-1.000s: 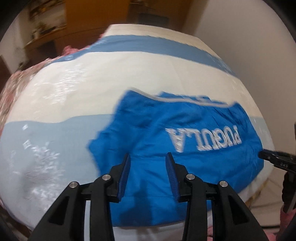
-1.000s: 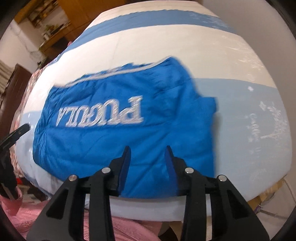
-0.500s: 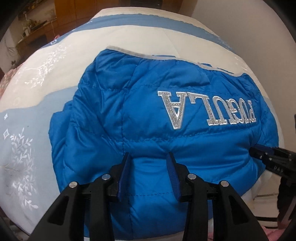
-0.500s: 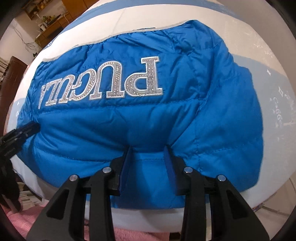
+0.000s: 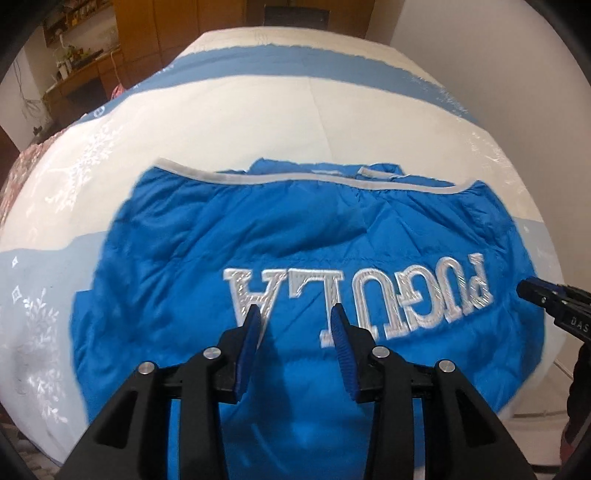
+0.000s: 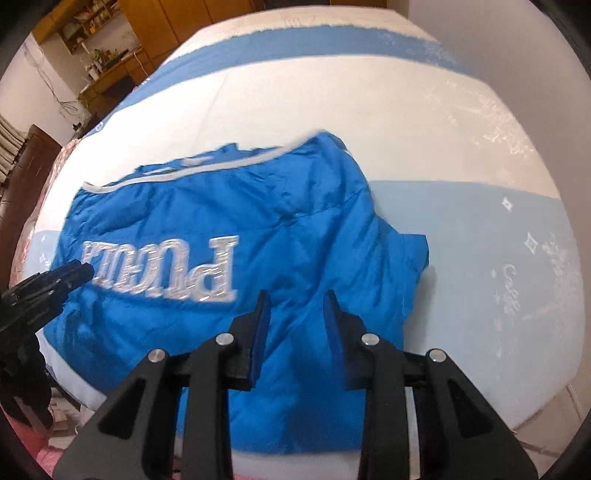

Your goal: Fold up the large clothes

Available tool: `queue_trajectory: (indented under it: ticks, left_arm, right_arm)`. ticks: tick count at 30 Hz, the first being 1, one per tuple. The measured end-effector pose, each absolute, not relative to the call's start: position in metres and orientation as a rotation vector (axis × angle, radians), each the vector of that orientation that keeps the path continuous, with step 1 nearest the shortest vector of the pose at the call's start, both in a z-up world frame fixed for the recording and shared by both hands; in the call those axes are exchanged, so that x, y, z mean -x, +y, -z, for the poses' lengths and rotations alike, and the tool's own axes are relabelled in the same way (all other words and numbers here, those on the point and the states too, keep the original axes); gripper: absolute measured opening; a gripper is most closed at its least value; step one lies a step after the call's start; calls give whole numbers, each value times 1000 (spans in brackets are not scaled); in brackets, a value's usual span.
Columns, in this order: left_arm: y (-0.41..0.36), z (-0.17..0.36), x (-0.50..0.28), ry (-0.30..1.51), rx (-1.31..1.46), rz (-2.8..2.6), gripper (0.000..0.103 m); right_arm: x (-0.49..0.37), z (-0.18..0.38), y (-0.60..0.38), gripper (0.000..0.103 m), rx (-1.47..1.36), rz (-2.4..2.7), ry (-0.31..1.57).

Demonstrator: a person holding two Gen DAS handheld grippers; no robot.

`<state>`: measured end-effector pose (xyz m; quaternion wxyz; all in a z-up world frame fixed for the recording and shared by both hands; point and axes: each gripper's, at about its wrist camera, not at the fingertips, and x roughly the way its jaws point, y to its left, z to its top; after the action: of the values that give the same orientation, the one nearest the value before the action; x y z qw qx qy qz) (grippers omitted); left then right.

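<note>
A blue puffer jacket (image 5: 295,240) (image 6: 295,229) lies back up on the bed, silver lettering upside down, grey-trimmed hem at the far side. My left gripper (image 5: 296,321) hangs over its near left part, tips at the letters "A" and "L". The letters show flat in the gap, nothing pinched. It also shows in the right wrist view (image 6: 55,280). My right gripper (image 6: 294,306) is over the near right part, just right of the "P". Its jaws are closing, with smooth jacket cloth in the gap and no fold visibly pressed. Its tip enters the left wrist view (image 5: 546,295).
The bed (image 5: 258,122) (image 6: 461,229) has a white and blue banded cover with pale prints. A plain wall (image 5: 498,74) runs along its right side. Wooden cabinets (image 5: 147,29) (image 6: 166,22) stand beyond the far left. Pink cloth (image 6: 29,450) lies below the near edge.
Both grippers have shifted forward over the jacket, so the lettering now sits at the left fingertips and beside the right ones. The right fingers stand a little closer together.
</note>
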<state>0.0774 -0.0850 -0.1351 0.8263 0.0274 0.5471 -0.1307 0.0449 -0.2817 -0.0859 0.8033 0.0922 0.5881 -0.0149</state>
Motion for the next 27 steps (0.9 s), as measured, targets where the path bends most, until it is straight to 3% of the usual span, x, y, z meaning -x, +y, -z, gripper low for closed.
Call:
queue_trajectory:
  ticks: [3,9,18,27]
  left_arm:
    - [-89,150,-85,1182,-62,249,41]
    - [-86,159,-82,1182,-46,230,41]
    - [-58,116,-55,1161,-27,163,41]
    - [-29,99,-36,1148,-37,123,45]
  right_arm:
    - [-48,108,-290,18,-183,28,1292]
    - [-47,117,-306,17,-250,-28,1304]
    - [-28,79,-314,22,-221,-75,1310]
    - [-14,101,-307,20,-186,-35,1354]
